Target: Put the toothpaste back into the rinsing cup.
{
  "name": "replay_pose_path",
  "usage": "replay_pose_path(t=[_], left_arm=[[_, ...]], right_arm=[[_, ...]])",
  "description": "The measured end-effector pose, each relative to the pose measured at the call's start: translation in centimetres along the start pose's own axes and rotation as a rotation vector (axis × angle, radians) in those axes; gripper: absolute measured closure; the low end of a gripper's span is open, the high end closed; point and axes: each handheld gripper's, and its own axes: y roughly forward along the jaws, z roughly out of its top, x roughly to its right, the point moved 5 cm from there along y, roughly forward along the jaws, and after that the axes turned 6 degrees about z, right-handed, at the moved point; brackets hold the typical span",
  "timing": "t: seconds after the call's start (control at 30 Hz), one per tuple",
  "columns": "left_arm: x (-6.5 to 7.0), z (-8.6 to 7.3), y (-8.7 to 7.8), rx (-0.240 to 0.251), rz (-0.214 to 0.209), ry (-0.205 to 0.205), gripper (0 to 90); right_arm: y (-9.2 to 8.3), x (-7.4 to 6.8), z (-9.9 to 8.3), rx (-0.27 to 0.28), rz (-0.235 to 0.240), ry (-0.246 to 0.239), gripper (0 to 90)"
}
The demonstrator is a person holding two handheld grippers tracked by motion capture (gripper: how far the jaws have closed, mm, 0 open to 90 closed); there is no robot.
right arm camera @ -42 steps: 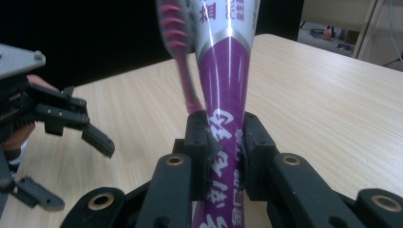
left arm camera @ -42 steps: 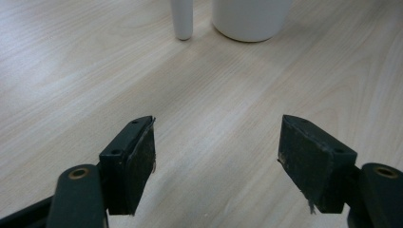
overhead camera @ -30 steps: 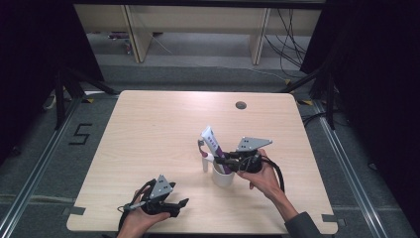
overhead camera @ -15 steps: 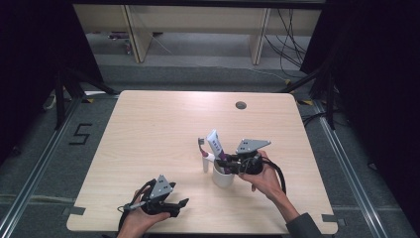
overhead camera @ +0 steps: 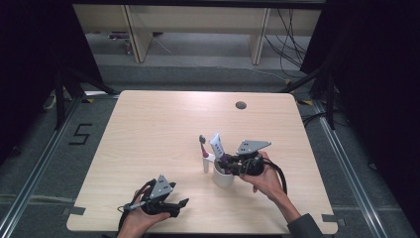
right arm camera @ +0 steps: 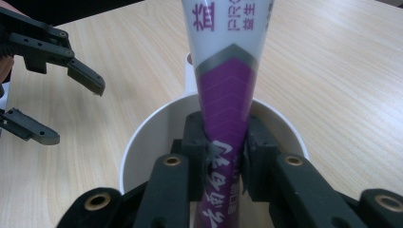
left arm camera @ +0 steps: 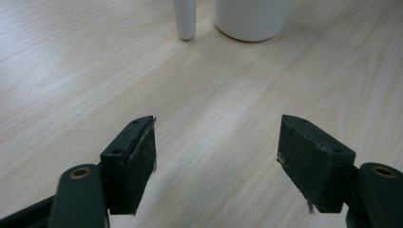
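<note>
Toothpaste tube [right arm camera: 228,95]: white at the top with purple print, purple lower down under a grey chevron band, flattened where the right tongs [right arm camera: 223,156] squeeze it between both black pads. It stands tilted in a white cup [overhead camera: 224,177] near the middle of the surface [overhead camera: 163,129], lower end inside the rim. Against the earlier frames the tube stands slightly lower and nearer the cup, the grip unchanged. A toothbrush [overhead camera: 203,148] stands in a white holder just beside the cup. The cup is smooth and round; the surface is pale wood grain. The left tongs [overhead camera: 173,206] rest open near the front edge, gripping nothing.
</note>
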Motion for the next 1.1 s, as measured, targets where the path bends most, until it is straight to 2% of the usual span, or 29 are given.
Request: replay_pose_path(t=[0.13,0.17,0.23,0.27,0.37,0.4,0.5,0.53,0.57,0.6,0.63,0.73,0.77,0.83,0.87,0.9,0.93,0.97,1.03,1.1], left_arm=[[0.0,0.0,0.0,-0.001,0.003,0.001,28.7],[0.0,0.0,0.0,-0.002,0.003,0.0,28.7],[0.0,0.0,0.0,-0.003,0.002,-0.001,28.7],[0.1,0.0,0.1,0.004,-0.001,-0.009,28.7],[0.1,0.0,0.0,-0.002,-0.002,-0.002,28.7],[0.0,0.0,0.0,-0.001,-0.002,-0.001,28.7],[0.0,0.0,0.0,-0.002,0.003,0.001,28.7],[0.0,0.0,0.0,-0.002,0.003,0.001,28.6],[0.0,0.0,0.0,-0.002,0.002,0.0,28.7],[0.0,0.0,0.0,-0.002,0.002,0.0,28.7],[0.0,0.0,0.0,-0.003,0.002,0.0,28.7],[0.0,0.0,0.0,-0.002,0.002,0.001,28.7],[0.0,0.0,0.0,-0.002,0.002,0.001,28.7],[0.0,0.0,0.0,-0.002,0.004,0.001,28.7],[0.0,0.0,0.0,-0.003,0.004,0.0,28.7],[0.0,0.0,0.0,-0.001,0.003,0.003,28.7],[0.0,0.0,0.0,0.0,-0.001,0.003,28.7],[0.0,0.0,0.0,-0.003,0.004,0.001,28.7],[0.0,0.0,0.0,-0.001,0.004,0.0,28.7],[0.0,0.0,0.0,-0.002,0.003,0.003,28.7]], right_arm=[[-0.3,-0.2,0.1,0.013,0.006,0.032,72.6],[-0.5,-0.1,0.2,0.023,0.0,0.014,71.9],[-0.7,-0.1,0.3,0.02,0.004,0.03,70.6],[-0.8,0.0,0.4,0.031,-0.001,0.012,70.1],[-1.1,-0.3,0.4,0.034,-0.002,0.052,67.2],[-1.3,-0.1,0.5,0.042,-0.014,0.032,64.8],[-1.7,-0.1,0.8,0.052,-0.006,0.04,62.5],[-1.8,0.0,0.8,0.061,-0.013,0.03,61.8],[-1.9,-0.3,0.8,0.059,-0.009,0.058,61.0],[-2.1,-0.2,0.8,0.056,-0.013,0.051,60.1],[-2.1,-0.1,1.0,0.079,-0.02,0.036,59.9],[-2.5,-0.4,1.0,0.066,-0.015,0.064,58.8],[-2.6,-0.1,1.1,0.087,-0.027,0.044,57.9],[-2.8,-0.1,1.1,0.085,-0.026,0.046,55.6],[-2.9,-0.2,1.1,0.08,-0.025,0.073,55.3],[-3.1,0.1,1.1,0.081,-0.026,0.05,55.2],[-3.1,0.2,1.2,0.097,-0.034,0.049,54.4],[-3.4,0.2,1.1,0.084,-0.031,0.052,53.4],[-3.5,0.2,1.3,0.103,-0.021,0.063,52.3],[-3.9,0.5,1.4,0.11,-0.049,0.039,51.5]])
